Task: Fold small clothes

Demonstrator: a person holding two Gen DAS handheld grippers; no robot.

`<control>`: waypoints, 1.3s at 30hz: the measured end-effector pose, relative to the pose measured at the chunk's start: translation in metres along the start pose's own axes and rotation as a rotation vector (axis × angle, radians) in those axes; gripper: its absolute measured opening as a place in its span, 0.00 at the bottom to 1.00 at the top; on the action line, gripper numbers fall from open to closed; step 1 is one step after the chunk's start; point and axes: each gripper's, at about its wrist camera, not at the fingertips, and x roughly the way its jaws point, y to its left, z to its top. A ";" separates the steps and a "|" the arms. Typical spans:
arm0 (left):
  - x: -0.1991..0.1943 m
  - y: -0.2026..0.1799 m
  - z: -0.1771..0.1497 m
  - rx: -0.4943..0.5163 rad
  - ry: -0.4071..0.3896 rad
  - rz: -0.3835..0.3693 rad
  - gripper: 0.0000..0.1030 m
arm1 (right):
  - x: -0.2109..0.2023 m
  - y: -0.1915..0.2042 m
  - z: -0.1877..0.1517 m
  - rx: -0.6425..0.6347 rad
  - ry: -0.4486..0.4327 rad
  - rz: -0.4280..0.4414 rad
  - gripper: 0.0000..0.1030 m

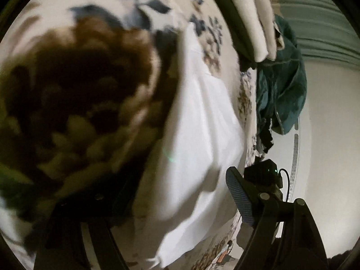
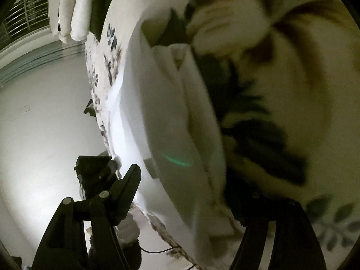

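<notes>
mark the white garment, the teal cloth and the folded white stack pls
white garment (image 1: 198, 121): left wrist view, middle of its draped panel.
teal cloth (image 1: 285, 85): left wrist view, centre of the crumpled heap.
folded white stack (image 1: 252, 15): left wrist view, side of the rolled folds.

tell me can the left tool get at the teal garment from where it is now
Probably yes: the teal garment lies uncovered at the bed's edge, ahead and right of the left tool, but white cloth sits between its fingers.

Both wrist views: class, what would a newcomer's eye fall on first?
A white garment fills the middle of both views, lying between each gripper's spread fingers over a floral bedsheet. Beyond it sit folded white clothes, with a crumpled teal cloth beside them at the bed's edge.
</notes>
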 end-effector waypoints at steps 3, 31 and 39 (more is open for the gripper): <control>-0.001 -0.011 -0.004 0.050 0.007 0.037 0.27 | 0.009 0.006 -0.003 -0.024 0.016 -0.001 0.32; -0.097 -0.302 0.267 0.361 -0.229 -0.091 0.17 | -0.170 0.338 0.138 -0.345 -0.324 0.037 0.11; -0.032 -0.268 0.357 0.328 -0.142 0.121 0.25 | -0.153 0.378 0.275 -0.376 -0.350 -0.028 0.13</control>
